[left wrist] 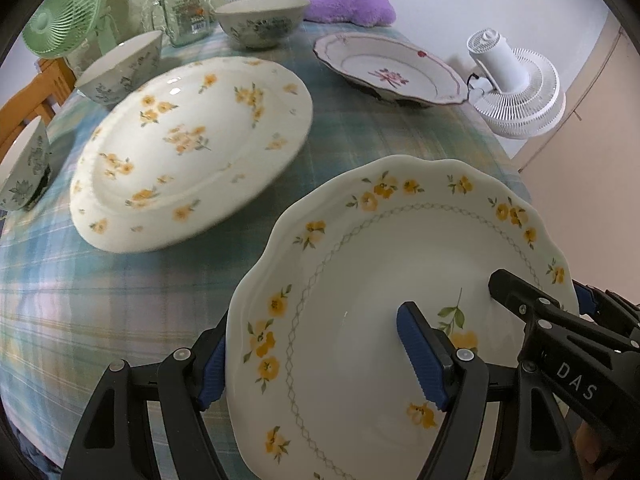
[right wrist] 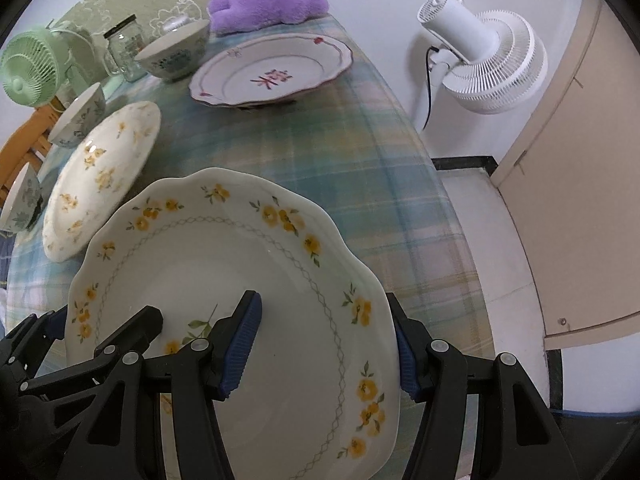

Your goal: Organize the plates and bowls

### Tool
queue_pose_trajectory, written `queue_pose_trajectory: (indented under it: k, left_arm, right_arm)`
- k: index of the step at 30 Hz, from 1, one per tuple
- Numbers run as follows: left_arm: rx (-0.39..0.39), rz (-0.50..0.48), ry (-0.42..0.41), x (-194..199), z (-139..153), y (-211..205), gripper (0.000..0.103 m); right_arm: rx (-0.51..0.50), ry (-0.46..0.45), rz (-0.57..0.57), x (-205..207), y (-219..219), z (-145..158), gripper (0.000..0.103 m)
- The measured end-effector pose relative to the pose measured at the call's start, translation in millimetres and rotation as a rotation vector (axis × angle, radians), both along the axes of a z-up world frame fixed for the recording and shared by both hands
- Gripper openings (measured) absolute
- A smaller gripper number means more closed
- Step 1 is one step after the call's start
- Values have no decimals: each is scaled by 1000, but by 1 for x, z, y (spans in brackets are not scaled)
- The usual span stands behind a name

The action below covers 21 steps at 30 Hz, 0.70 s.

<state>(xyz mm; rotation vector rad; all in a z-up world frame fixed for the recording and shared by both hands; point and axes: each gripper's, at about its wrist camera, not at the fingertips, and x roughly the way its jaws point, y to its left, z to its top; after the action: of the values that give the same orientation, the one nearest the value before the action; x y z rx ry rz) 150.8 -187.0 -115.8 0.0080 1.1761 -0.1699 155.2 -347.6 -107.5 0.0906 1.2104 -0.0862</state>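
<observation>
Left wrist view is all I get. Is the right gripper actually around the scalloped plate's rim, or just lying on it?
Observer: Around it. The right gripper straddles the right rim of the scalloped plate, with one blue pad inside the well and one outside.
Operator: What holds up that white fan?
Observer: The white fan sits on a white pole off the table's right edge, and a black cord hangs beside it.
Operator: Anything past it?
Observer: A beige door, right of the fan.

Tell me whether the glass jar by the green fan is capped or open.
Capped: the clear glass jar has a dark lid on top.
</observation>
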Motion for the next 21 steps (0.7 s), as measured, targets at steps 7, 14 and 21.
queue_pose_trajectory:
  k: [7, 14, 21]
  left_arm:
    - [29, 16, -10, 3, -4, -4, 78]
    - [35, 16, 3, 6, -2, -3, 79]
    - [59, -20, -92, -2, 27, 1, 92]
  right_arm:
    - [17, 15, -5, 3, -8, -8, 63]
    - [9, 29, 4, 11, -7, -7, 64]
    - [-23, -39, -26, 9, 0, 19, 67]
